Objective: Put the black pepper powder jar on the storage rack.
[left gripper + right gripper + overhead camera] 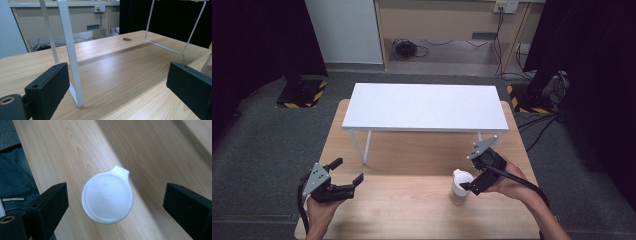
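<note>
Nearest the person, at the near left of the light wooden tabletop (412, 210), the left hand-held gripper (348, 172) hovers with its jaws wide apart and nothing between them. It points toward the far right, along the wood and under the shelf, well apart from the task's thing.

At the near right stands the small white plastic cup with a round tabbed lid (460, 186), upright on the wood. The right hand-held gripper (469, 172) is poised just above and beside it — by far the nearer of the two. In the right gripper view the cup's lid (107, 198) lies straight ahead, centred between the two black jaws, which stand spread on either side without touching it. The cup's long axis is vertical, and this hand-held gripper looks down along it, so a straight descent would likely bring the jaws around the lid's rim or the wall below it.

Farther off, a low white rectangular shelf on thin white metal legs (424, 106) spans the far half of the tabletop — bare on top.
</note>
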A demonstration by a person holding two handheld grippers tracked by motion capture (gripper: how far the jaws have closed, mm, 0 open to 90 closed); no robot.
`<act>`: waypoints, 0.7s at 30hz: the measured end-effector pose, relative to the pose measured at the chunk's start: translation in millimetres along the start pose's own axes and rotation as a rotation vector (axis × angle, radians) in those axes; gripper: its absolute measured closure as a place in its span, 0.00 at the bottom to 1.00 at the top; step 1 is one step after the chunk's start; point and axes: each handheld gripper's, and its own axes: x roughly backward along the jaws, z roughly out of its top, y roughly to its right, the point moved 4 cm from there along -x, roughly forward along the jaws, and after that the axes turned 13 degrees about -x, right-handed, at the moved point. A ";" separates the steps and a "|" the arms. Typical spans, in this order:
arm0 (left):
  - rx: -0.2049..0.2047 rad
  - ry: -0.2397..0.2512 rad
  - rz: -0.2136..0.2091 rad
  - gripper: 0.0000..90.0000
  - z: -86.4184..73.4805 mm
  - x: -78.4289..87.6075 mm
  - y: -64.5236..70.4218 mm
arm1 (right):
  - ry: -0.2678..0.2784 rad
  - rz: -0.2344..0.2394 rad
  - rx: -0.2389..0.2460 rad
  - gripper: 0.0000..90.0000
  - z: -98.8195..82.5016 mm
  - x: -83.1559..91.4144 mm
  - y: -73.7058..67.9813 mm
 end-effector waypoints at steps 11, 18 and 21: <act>-0.003 -0.006 -0.001 0.05 0.4 -0.8 0.4 | -0.049 -0.001 0.012 0.07 -2.4 -29.9 -5.6; -0.003 -0.003 0.002 0.05 0.3 -0.5 0.5 | -0.080 0.000 0.009 0.11 -5.1 -50.3 -6.7; -0.004 -0.005 0.003 0.05 0.4 -0.5 0.5 | -0.092 -0.005 0.011 0.12 -4.8 -54.4 -7.2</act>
